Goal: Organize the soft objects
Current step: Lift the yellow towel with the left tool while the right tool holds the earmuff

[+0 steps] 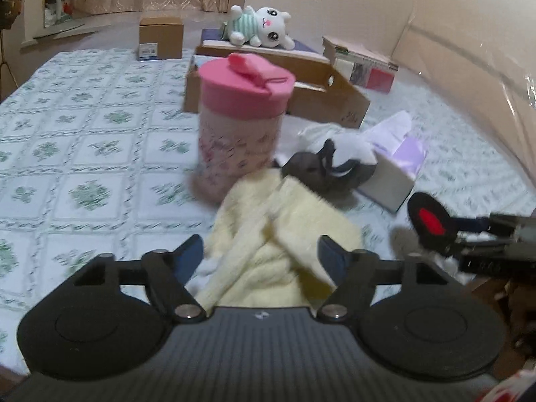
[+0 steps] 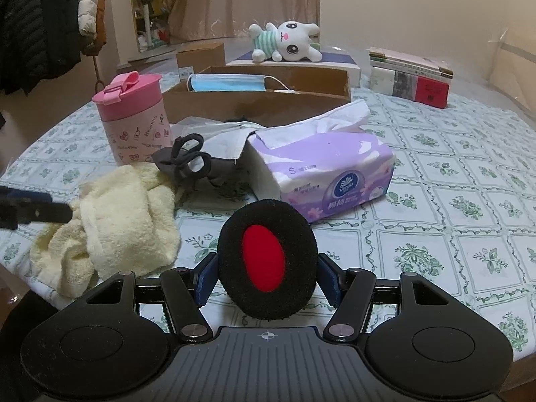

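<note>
A cream towel [image 1: 268, 248] lies crumpled on the patterned table; it also shows in the right wrist view [image 2: 114, 221]. My left gripper [image 1: 264, 254] is open, its fingers on either side of the towel. My right gripper [image 2: 266, 274] is shut on a black earmuff pad with a red centre [image 2: 266, 258], held above the table; the pad also shows in the left wrist view [image 1: 430, 222]. A grey cloth with black loops [image 2: 191, 167] lies behind the towel. A blue face mask [image 2: 227, 83] lies in the cardboard box [image 2: 261, 104].
A pink tumbler [image 2: 134, 124] stands left of the grey cloth. A purple tissue pack [image 2: 321, 167] lies mid-table. A plush bunny [image 2: 288, 42] lies on a flat box behind. Books [image 2: 412, 77] are at the back right. A small carton [image 1: 160, 38] is at the far left.
</note>
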A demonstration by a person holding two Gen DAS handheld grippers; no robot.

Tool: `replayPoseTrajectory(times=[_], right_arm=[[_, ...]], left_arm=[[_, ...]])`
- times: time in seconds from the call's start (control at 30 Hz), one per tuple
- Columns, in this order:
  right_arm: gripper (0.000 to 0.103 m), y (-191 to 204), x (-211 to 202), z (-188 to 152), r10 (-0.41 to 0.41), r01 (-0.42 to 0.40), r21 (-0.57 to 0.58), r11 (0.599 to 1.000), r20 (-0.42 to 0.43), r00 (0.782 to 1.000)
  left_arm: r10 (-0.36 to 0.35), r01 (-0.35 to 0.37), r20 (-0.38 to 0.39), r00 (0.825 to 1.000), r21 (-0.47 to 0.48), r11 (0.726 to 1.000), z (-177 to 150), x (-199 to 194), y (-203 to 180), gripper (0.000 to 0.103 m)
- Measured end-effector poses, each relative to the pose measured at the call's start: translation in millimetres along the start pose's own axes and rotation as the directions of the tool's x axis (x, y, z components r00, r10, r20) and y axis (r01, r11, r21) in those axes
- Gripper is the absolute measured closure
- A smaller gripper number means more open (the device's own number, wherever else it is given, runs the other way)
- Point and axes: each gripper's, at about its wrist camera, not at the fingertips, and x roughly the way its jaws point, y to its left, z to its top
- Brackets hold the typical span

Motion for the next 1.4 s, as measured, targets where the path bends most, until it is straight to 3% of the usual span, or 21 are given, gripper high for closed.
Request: replayPoseTrajectory(times=[0.2, 0.33, 0.4, 0.43, 0.5, 0.6, 0.7, 0.97, 1.4], right_arm=[[0.041, 2, 4, 2, 0.005, -0.005, -0.008, 1.000, -0.012, 1.000], [0.041, 2, 9, 5, 0.004, -0.004, -0.015, 1.000, -0.017, 1.000], [0.041, 2, 10, 6, 0.004, -0.004, -0.012, 1.000, -0.018, 1.000], [0.041, 3, 11, 7, 0.003, -0.003, -0.015, 1.000, -0.017, 1.000], [0.041, 3, 11, 7, 0.003, -0.003, -0.014, 1.000, -0.018, 1.000], [0.041, 6, 10, 6, 0.007, -0.008, -0.014, 1.000, -0.018, 1.000], [0.041, 9, 5, 7, 0.013, -0.013, -0.020, 1.000, -0.006, 1.000], [0.041, 20, -10, 11, 0.028, -0.027, -0.030, 0.999, 0.032, 0.999], [0.041, 32, -30, 17, 0.044, -0.040, -0.048, 0.998, 0.076, 0.996]], left_arm=[[-0.002, 0.006, -0.060, 0.998, 0.064, 0.998, 5, 41, -16, 0.020], [0.057, -0.037, -0.119, 0.991, 0.170, 0.985, 1, 68, -25, 0.022], [0.039, -0.015, -0.133, 0.990, 0.177, 0.984, -2, 72, -24, 0.043], [0.022, 0.001, -0.135, 0.991, 0.167, 0.986, -3, 71, -23, 0.047], [0.010, 0.013, -0.133, 0.991, 0.174, 0.985, -5, 67, -22, 0.070], [-0.013, 0.037, -0.128, 0.992, 0.186, 0.982, -7, 55, -20, 0.080], [-0.015, 0.037, -0.119, 0.993, 0.185, 0.982, -8, 36, -13, 0.081], [0.058, -0.052, -0.029, 0.998, 0.180, 0.982, -1, -24, 5, 0.081], [0.032, -0.034, 0.016, 0.999, 0.155, 0.987, -1, -48, -5, 0.081]])
